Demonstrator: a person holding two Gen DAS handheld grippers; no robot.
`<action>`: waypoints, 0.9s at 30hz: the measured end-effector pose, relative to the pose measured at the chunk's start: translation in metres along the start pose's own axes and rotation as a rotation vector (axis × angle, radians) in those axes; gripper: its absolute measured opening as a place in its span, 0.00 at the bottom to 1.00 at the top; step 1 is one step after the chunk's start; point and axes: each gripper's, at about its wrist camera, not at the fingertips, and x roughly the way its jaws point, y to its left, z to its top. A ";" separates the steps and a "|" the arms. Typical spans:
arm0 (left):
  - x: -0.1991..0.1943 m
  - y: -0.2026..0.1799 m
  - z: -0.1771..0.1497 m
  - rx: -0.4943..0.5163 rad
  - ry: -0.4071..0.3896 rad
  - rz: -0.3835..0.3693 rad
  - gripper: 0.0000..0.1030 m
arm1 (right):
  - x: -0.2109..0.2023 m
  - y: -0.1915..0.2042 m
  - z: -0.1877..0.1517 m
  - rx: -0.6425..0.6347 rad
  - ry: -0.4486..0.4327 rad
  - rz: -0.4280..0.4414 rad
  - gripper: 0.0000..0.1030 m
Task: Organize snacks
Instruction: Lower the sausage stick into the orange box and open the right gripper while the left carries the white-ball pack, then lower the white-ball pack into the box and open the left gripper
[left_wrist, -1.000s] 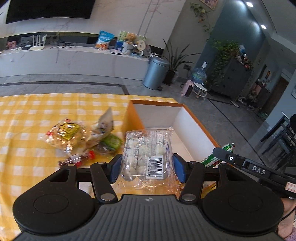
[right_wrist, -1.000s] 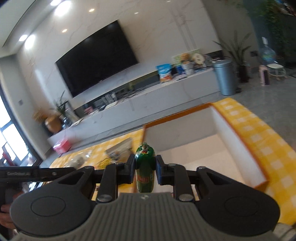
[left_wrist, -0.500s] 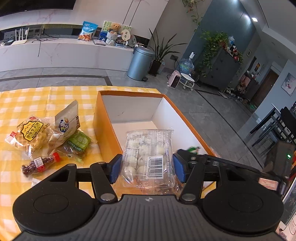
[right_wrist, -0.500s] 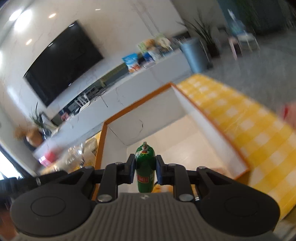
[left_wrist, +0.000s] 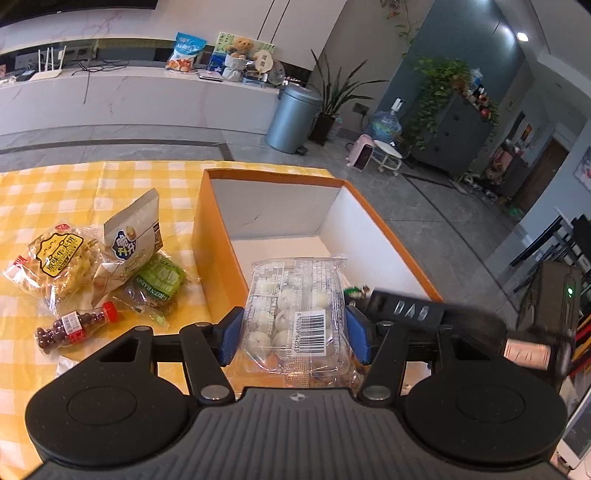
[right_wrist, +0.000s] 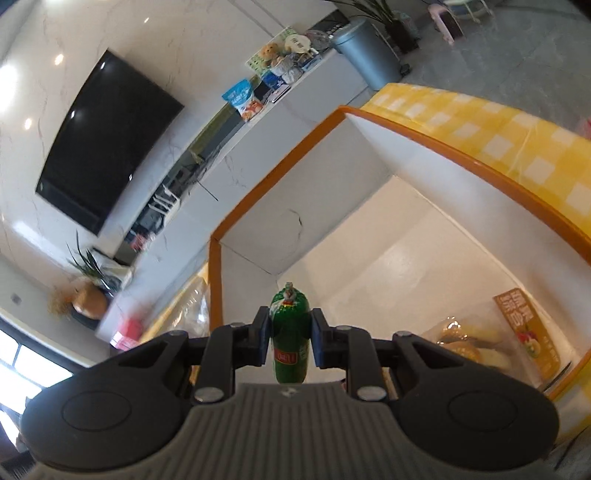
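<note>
Left gripper: half spread, pinching clear plastic tray of white balls above orange-rimmed white box.
Right gripper: nearly closed, pinching green sausage-shaped snack above the box.

Home living room, wall television above long marble console, potted plants, checked tablecloth, bin

Cloth: yellow & white checks. Box: orange outside, white inside. Sausage: green w/ red label. Pads: blue. Small bottle: red cap.
</note>
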 end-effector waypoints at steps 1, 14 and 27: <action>0.000 -0.002 0.000 0.008 -0.003 0.007 0.64 | 0.001 0.002 -0.002 -0.030 0.002 -0.029 0.21; 0.020 -0.026 0.015 0.077 -0.052 0.151 0.64 | -0.049 -0.004 -0.011 -0.190 -0.272 -0.216 0.67; 0.056 -0.038 0.016 0.182 -0.041 0.241 0.65 | -0.045 -0.012 -0.005 -0.180 -0.251 -0.190 0.65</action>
